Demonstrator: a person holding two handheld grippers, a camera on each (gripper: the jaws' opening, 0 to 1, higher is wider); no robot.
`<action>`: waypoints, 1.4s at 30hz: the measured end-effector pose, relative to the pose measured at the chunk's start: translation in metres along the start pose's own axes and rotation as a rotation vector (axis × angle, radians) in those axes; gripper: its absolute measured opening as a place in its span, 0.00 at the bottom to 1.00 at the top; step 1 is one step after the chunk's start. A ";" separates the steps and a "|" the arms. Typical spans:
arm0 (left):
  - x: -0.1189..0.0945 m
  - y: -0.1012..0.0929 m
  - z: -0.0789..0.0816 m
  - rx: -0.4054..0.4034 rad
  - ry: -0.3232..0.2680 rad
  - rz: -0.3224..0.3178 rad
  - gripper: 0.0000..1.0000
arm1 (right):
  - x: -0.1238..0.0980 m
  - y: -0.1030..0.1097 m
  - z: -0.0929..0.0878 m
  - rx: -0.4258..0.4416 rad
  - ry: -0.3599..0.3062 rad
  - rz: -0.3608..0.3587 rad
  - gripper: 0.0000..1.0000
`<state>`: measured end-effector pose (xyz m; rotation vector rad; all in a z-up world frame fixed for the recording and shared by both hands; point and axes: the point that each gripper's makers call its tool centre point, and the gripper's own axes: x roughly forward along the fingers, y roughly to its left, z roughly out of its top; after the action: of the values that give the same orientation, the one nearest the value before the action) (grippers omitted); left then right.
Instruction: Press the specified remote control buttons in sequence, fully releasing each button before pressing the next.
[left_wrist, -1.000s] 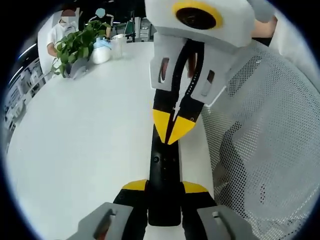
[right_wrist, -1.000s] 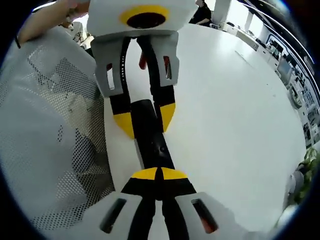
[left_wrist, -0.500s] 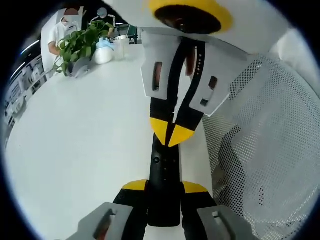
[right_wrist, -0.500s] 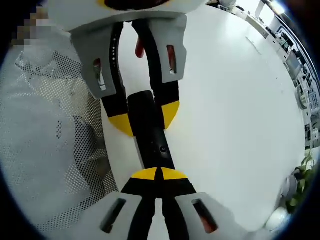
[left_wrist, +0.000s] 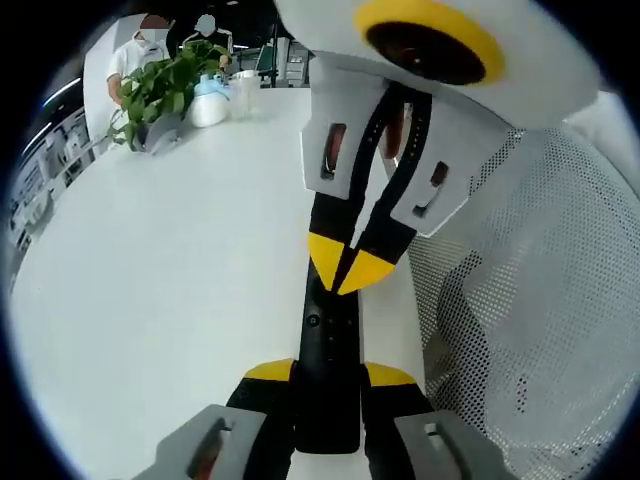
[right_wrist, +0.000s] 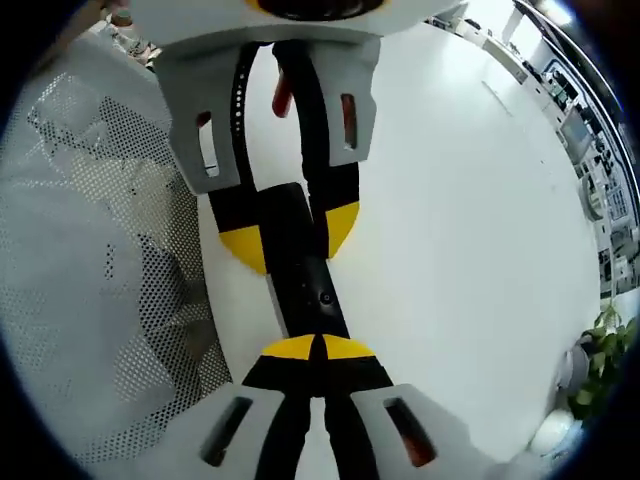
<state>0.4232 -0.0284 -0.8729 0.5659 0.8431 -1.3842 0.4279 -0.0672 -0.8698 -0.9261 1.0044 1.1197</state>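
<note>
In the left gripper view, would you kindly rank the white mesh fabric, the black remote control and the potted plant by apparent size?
1. White mesh fabric, largest.
2. Black remote control.
3. Potted plant, smallest, though it stands far off across the table, so its true size is unsure.

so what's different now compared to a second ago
Little has changed. In the left gripper view, the right gripper came closer half a second ago and has since eased back slightly, its shut yellow tips staying over the black remote. The left gripper stays clamped on the remote's near end. The remote, the white table and the potted plant lie as before.
</note>
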 end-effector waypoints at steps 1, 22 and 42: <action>0.000 0.000 0.000 0.000 0.001 0.000 0.24 | 0.000 0.000 0.000 0.005 -0.019 -0.008 0.00; 0.001 0.001 0.000 -0.017 -0.014 -0.004 0.24 | 0.003 0.019 0.025 -0.326 -0.199 -0.157 0.00; 0.001 -0.001 0.002 -0.002 -0.010 -0.005 0.24 | 0.005 0.019 0.024 -0.504 -0.115 -0.224 0.00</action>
<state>0.4230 -0.0309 -0.8729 0.5548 0.8380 -1.3897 0.4137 -0.0392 -0.8691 -1.3231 0.5112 1.2408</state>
